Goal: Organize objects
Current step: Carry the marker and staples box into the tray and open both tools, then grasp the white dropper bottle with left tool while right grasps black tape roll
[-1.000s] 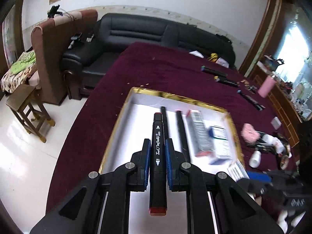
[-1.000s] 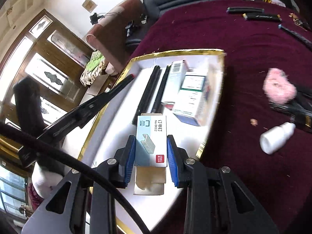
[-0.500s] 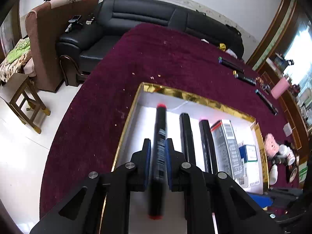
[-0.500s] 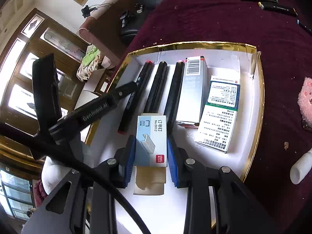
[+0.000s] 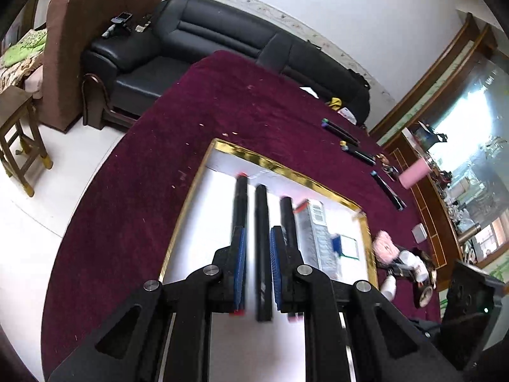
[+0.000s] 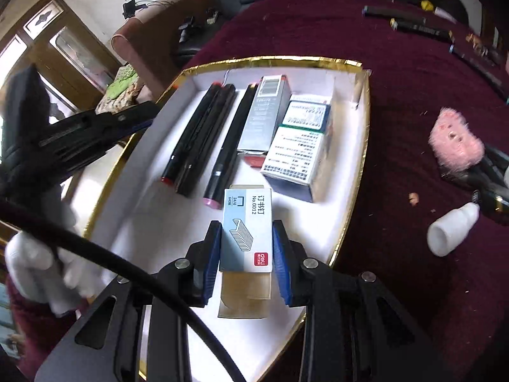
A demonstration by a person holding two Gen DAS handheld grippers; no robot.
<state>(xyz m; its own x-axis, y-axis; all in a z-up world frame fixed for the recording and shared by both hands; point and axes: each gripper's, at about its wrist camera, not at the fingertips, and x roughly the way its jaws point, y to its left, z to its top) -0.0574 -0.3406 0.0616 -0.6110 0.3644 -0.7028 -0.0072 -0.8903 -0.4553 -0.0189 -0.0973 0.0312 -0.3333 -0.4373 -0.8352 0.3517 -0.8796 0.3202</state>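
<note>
A white tray with a gold rim (image 5: 288, 172) (image 6: 350, 210) lies on the dark red table. Three black markers (image 5: 262, 222) (image 6: 197, 137) lie side by side in it, next to a grey box (image 6: 265, 117) and a white box (image 6: 299, 149). My left gripper (image 5: 257, 267) is open above the markers and holds nothing; its arm shows at the left of the right wrist view (image 6: 95, 130). My right gripper (image 6: 246, 245) is shut on a blue staples box (image 6: 246, 232) and holds it over the tray's near part.
More markers (image 5: 346, 140) (image 6: 410, 20) lie on the far side of the table. A pink fluffy thing (image 6: 453, 140), a white bottle (image 6: 451, 230) and small dark items lie right of the tray. A black sofa (image 5: 203, 47) stands beyond the table.
My left gripper has let go of the red-tipped marker, which now lies in the tray beside the other two, and has opened and drawn back. The right gripper still holds the staples box.
</note>
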